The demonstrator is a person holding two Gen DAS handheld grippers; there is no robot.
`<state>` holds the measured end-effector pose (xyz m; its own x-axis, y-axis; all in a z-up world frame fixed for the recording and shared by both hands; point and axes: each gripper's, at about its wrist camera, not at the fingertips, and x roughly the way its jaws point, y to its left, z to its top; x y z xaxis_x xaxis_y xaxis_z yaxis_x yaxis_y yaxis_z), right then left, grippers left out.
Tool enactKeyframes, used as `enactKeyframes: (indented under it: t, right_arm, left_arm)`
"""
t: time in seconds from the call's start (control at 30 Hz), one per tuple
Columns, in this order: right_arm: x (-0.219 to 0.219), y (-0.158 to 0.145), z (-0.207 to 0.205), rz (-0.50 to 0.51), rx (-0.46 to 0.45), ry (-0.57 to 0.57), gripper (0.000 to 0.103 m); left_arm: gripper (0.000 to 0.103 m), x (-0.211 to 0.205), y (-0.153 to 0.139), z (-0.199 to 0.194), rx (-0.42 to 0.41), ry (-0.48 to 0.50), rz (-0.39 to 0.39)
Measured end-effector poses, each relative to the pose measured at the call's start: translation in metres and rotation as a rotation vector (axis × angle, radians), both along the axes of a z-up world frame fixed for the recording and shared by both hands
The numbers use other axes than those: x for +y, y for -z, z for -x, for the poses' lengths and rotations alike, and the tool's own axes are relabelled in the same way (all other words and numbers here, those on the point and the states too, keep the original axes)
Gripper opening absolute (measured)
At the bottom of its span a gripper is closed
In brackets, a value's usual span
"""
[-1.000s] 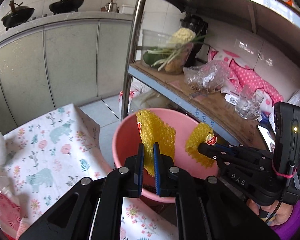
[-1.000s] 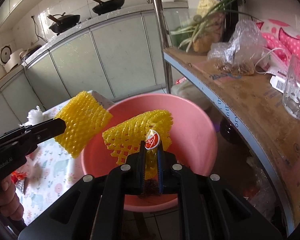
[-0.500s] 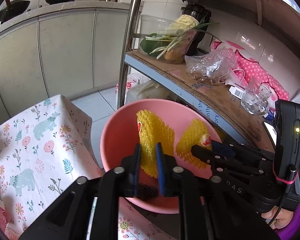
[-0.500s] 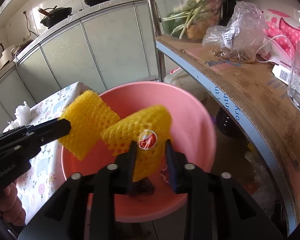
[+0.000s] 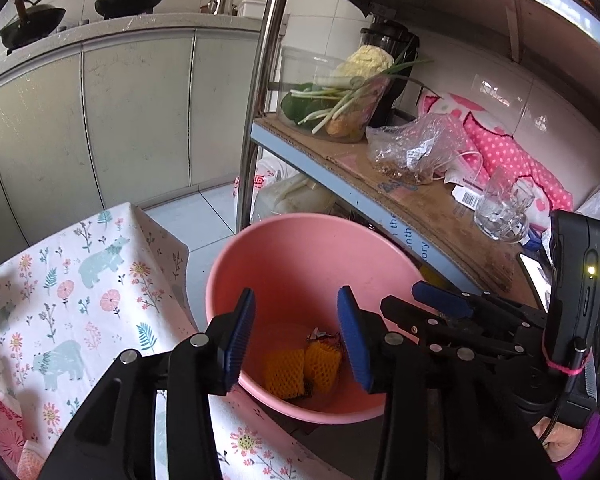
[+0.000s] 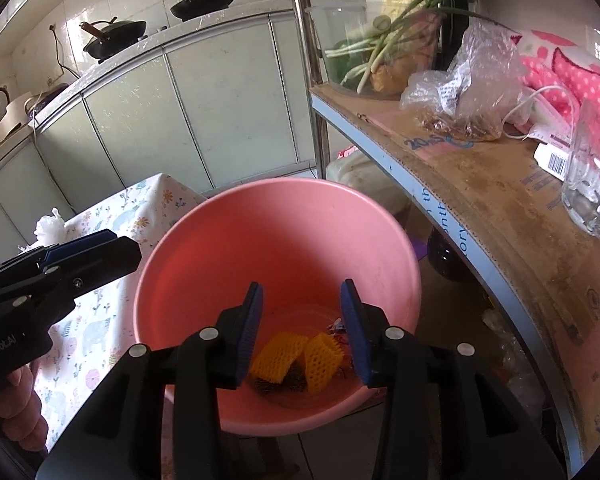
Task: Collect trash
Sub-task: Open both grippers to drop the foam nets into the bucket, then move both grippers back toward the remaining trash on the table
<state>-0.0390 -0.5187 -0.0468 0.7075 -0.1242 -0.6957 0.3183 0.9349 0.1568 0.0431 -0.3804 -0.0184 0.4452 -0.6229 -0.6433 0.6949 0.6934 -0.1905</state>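
Left wrist view: the yellow foam net that a second ago hung pinched in the left hand-held gripper [image 5: 296, 336] now lies at the bottom of the pink basin [image 5: 300, 240] beside a second net [image 5: 323, 363]; the jaws are opening with nothing between them. Right wrist view: the right hand-held gripper [image 6: 302, 320] has likewise dropped its net [image 6: 323, 360], jaws opening and empty above the basin, so both pieces count as collected. Remaining trash likely sits on the floral-cloth counter [image 5: 80, 280].
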Motion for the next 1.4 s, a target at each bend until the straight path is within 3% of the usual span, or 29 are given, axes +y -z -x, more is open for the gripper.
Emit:
enactKeyframes:
  t: [0.17, 0.57, 0.67, 1.03, 1.4]
  right_arm:
    - [0.01, -0.012, 0.01, -0.004, -0.024, -0.012, 0.041]
    - [0.047, -0.041, 0.032, 0.024, -0.064, -0.068, 0.042]
    - [0.061, -0.047, 0.035, 0.024, -0.075, -0.093, 0.048]
    - [0.119, -0.052, 0.033, -0.02, -0.087, -0.206, 0.051]
    - [0.164, -0.047, 0.028, -0.058, -0.075, -0.302, 0.055]
  left_arm:
    - [0.049, 0.011, -0.012, 0.013, -0.013, -0.008, 0.013]
    - [0.051, 0.06, -0.041, 0.046, -0.063, -0.05, 0.052]
    - [0.057, 0.082, -0.046, 0.054, -0.07, -0.076, 0.061]
    - [0.058, 0.163, -0.059, 0.073, -0.101, -0.171, 0.059]
    - [0.058, 0.249, -0.045, 0.101, -0.138, -0.278, -0.003]
